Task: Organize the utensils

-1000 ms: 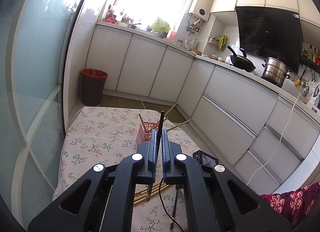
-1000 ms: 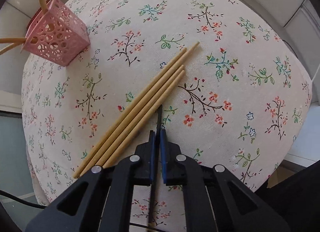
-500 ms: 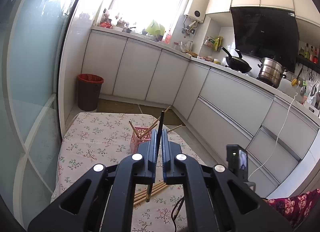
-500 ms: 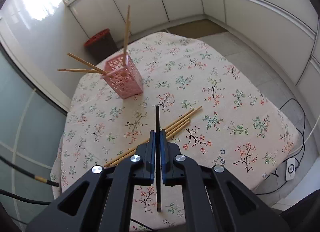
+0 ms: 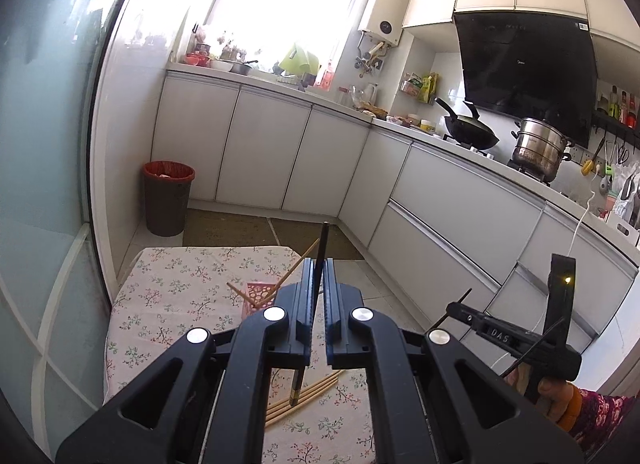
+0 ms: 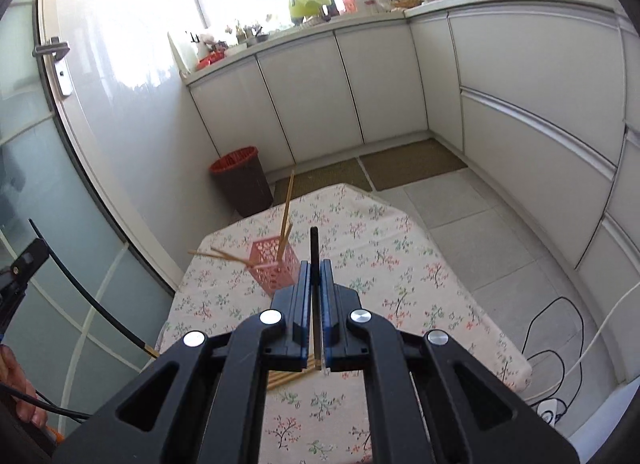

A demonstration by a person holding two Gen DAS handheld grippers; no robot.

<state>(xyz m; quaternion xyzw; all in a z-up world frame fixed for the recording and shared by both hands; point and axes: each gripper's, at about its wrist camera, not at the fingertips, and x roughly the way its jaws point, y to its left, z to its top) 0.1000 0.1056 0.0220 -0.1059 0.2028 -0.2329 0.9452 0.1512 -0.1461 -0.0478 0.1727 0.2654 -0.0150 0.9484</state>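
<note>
My left gripper is shut on a black chopstick that runs steeply up between the fingers, its lower tip hanging above the table. My right gripper is shut on a second black chopstick, held well above the floral-cloth table. A pink lattice basket stands on the table's far left part with several wooden chopsticks leaning out; in the left wrist view the basket peeks out beside my left fingers. Several loose wooden chopsticks lie on the cloth below the grippers.
A dark bin with a red liner stands on the floor beyond the table, by a glass sliding door. White cabinets line the back and right. Cables lie on the floor to the right. A hand holds the right gripper.
Both grippers rose with their black chopsticks. The right one lifted far off the cloth and tilted up from facing the tabletop to looking across the kitchen.
</note>
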